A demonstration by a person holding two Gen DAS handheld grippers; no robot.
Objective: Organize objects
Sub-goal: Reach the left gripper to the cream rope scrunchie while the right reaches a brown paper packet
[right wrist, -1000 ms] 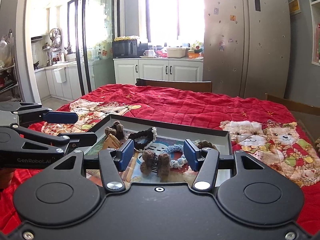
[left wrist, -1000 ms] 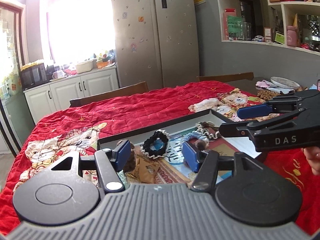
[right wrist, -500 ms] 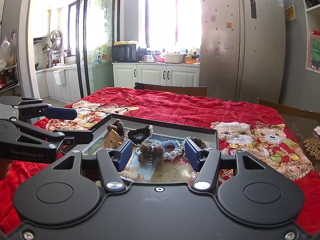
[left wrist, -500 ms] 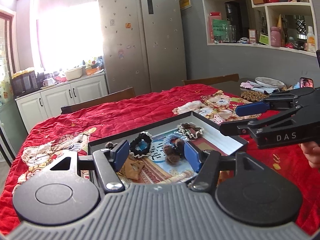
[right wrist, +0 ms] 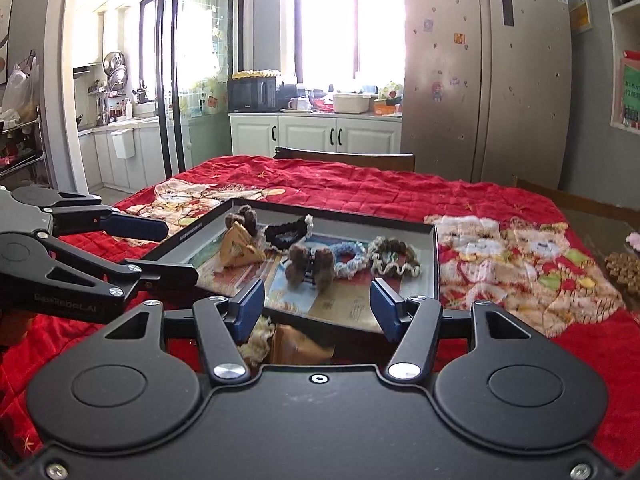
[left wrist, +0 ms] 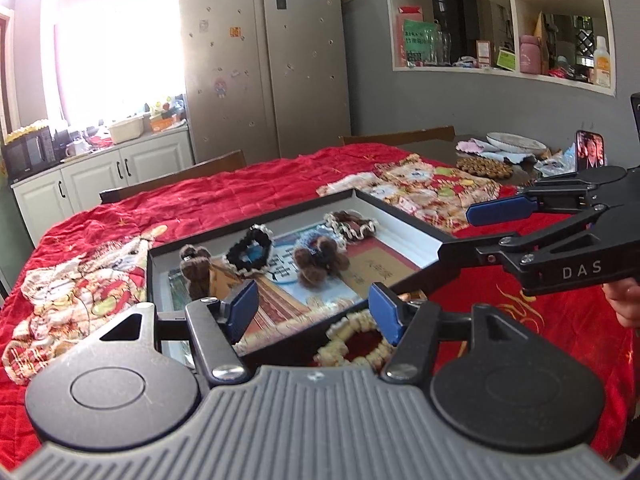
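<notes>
Left wrist view: the left tongs (left wrist: pixel 314 312) stand apart and empty, low over the near edge of the black tray (left wrist: pixel 400 210) on the red-quilted desk (left wrist: pixel 240 192). Between their blue pads and just outside the tray lies a cream-edged red scrunchie (left wrist: pixel 354 342). This looks like the reach before a pick: the next move calls for dropping onto that scrunchie and closing. In the tray sit a black scrunchie (left wrist: pixel 250 248), a brown furry hair clip (left wrist: pixel 318 260) and a brown-and-cream scrunchie (left wrist: pixel 352 226). The right tongs (left wrist: pixel 472 228) come in from the right, well clear

Right wrist view: the right tongs (right wrist: pixel 318 306) are also apart with nothing gripped, over the tray's (right wrist: pixel 434 256) near rim. A tan packet (right wrist: pixel 298 344) and a cream tuft (right wrist: pixel 258 340) lie below them outside the tray. The left tongs (right wrist: pixel 176 250) hang beside, close enough to crowd a reach
</notes>
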